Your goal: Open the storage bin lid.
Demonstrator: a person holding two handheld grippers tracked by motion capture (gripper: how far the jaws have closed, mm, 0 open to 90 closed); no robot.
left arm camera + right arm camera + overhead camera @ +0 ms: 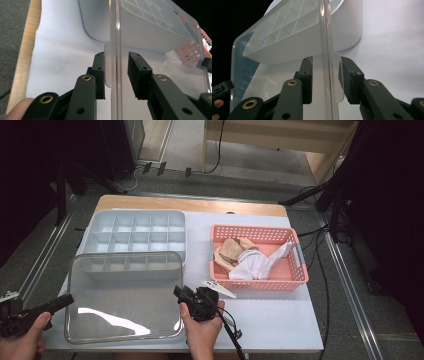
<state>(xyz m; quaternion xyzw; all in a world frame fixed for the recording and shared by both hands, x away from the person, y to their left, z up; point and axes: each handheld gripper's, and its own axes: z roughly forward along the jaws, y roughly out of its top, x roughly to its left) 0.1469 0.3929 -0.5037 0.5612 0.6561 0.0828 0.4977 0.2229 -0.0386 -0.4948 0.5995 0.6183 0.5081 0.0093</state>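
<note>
A clear plastic lid (122, 305) lies at the front left of the table, its far edge over the front row of a white compartment tray (135, 212). My left gripper (67, 299) is at the lid's left edge and my right gripper (179, 292) at its right edge. In the left gripper view the left gripper (116, 72) is open, its jaws straddling the lid's rim (115, 30) and small tab, with a gap at the right pad. In the right gripper view the right gripper (325, 75) is open astride the lid's rim (325, 30) in the same way.
A pink perforated basket (260, 227) at the right holds a beige cloth (231, 249) and a white cloth (252, 262). A white mat (280, 315) covers the wooden table (190, 204). Cables trail off the right side.
</note>
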